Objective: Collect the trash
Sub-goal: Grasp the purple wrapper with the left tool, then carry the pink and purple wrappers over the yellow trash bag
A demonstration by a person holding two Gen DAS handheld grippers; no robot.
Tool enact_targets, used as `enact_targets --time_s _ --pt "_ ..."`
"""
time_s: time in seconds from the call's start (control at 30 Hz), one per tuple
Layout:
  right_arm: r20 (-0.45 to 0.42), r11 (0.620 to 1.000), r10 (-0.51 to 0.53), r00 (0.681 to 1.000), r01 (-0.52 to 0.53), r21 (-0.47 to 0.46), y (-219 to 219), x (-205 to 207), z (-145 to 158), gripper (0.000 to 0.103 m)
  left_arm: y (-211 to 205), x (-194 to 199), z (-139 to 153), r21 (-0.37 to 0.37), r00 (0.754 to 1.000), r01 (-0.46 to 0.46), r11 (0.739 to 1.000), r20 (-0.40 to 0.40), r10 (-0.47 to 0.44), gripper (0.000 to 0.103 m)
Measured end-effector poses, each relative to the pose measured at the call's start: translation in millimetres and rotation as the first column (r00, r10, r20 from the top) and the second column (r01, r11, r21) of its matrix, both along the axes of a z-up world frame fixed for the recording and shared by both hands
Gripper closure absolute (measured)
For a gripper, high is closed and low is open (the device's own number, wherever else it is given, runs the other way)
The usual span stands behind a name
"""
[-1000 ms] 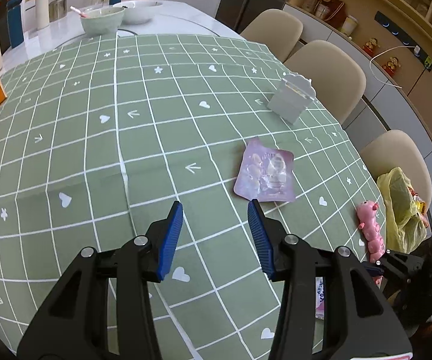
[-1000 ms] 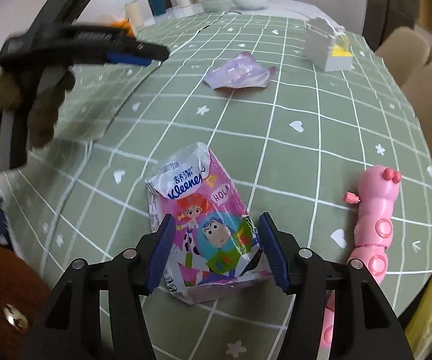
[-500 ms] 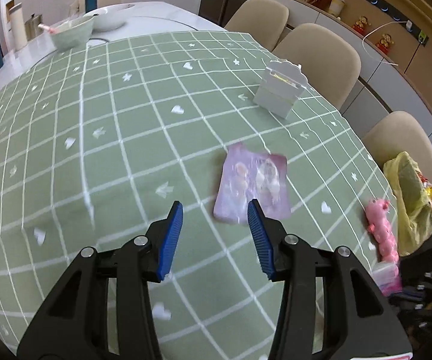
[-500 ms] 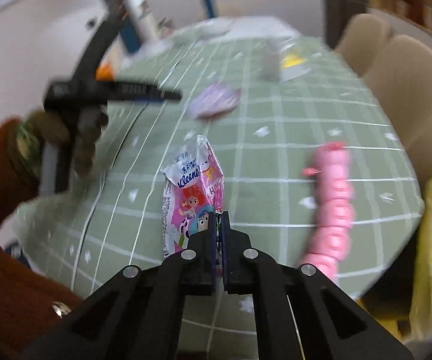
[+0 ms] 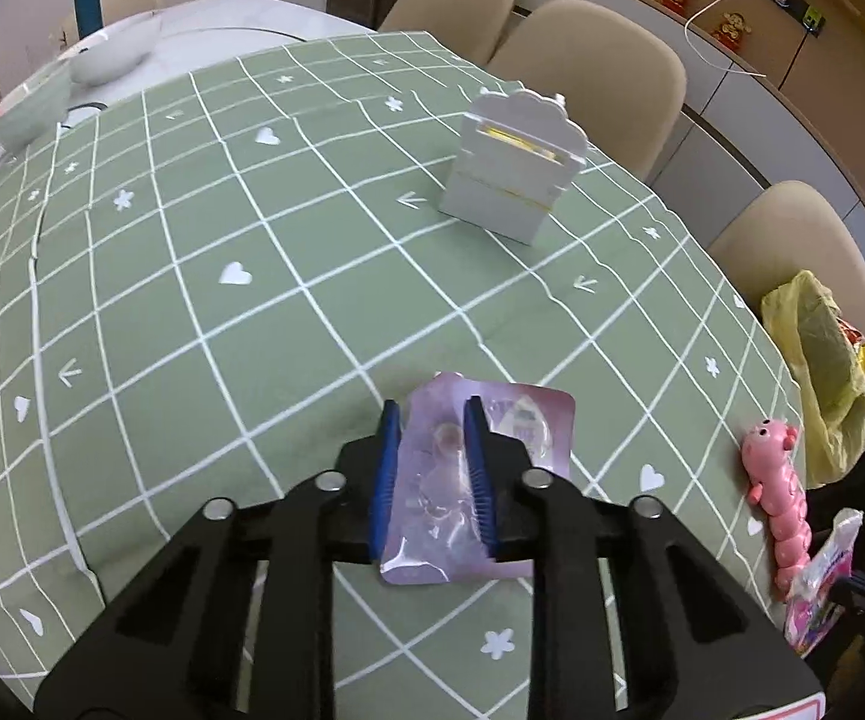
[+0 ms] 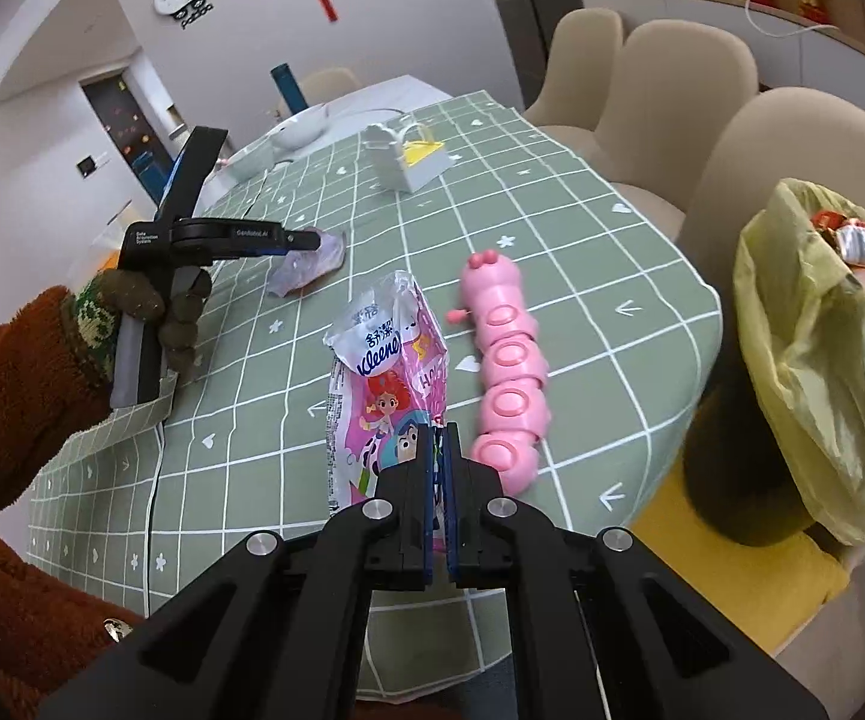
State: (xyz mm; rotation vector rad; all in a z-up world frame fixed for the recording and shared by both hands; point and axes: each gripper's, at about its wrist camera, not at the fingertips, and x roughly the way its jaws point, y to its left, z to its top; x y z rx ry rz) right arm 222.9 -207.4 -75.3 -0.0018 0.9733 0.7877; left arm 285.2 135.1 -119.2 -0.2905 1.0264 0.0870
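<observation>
1. Your left gripper point(image 5: 431, 468) points down at the counter point(image 5: 204, 330), which is covered by a green cloth with a white grid. Its blue fingers point(image 5: 386, 474) have just been closing and now stand narrow, one on each side of the purple wrapper point(image 5: 516, 426). The wrapper's near part lies between them and looks puckered there; whether the fingers already press it firmly you cannot tell from this view.
2. From the right wrist view, your left gripper point(image 6: 306, 240) lies nearly level with its tips at the purple wrapper point(image 6: 306, 267), and your left hand point(image 6: 156, 312), in a dark glove with a brown fleecy sleeve, grips the handle.
3. Your right gripper point(image 6: 439, 450) is fully closed, its fingers point(image 6: 429, 480) pinching the lower end of the pink tissue packet point(image 6: 384, 372). The packet stands up from the grip, tilted, in front of the cloth.
4. The pink caterpillar toy point(image 6: 507, 366) lies on the counter just right of the packet, near the counter's edge.
5. A yellow trash bag point(image 6: 816, 372), open and already holding wrappers, hangs beyond the counter's right edge, beside the beige chairs point(image 6: 672, 96).
6. A white basket-shaped box point(image 5: 513, 165) stands upright farther back on the cloth, well apart from both wrappers.
</observation>
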Motion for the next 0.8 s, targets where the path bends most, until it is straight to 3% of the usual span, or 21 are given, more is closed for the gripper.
enact_targets --time_s 0.1,0.2,0.43,0.67,0.8 --pt "0.001 1.0 -0.005 1.0 0.005 0.0 -0.1 2.4 -1.9 0.098 -6.6 -4.4 1.9 -0.027 1.0 0.008 1.0 0.009 -0.008 0.096" --pt "0.005 1.0 0.001 1.0 -0.001 -0.003 2.1 1.9 -1.8 0.098 -15.6 -10.5 5.7 -0.023 1.0 0.0 1.0 0.011 0.0 0.1" --pt "0.008 1.0 0.004 1.0 -0.004 -0.004 5.2 0.2 -4.0 0.098 -28.3 -28.1 24.1 -0.059 0.998 -0.015 0.998 0.053 0.018 0.101" --pt "0.008 1.0 -0.016 1.0 0.016 0.007 -0.3 1.7 -4.3 0.098 -36.7 -39.5 32.8 -0.032 0.999 -0.025 0.999 0.041 0.027 0.101" --pt "0.023 0.999 -0.033 0.999 0.033 0.017 -3.7 4.0 -0.1 0.098 -46.0 -44.1 50.8 -0.028 0.997 -0.024 0.999 0.078 0.026 0.102"
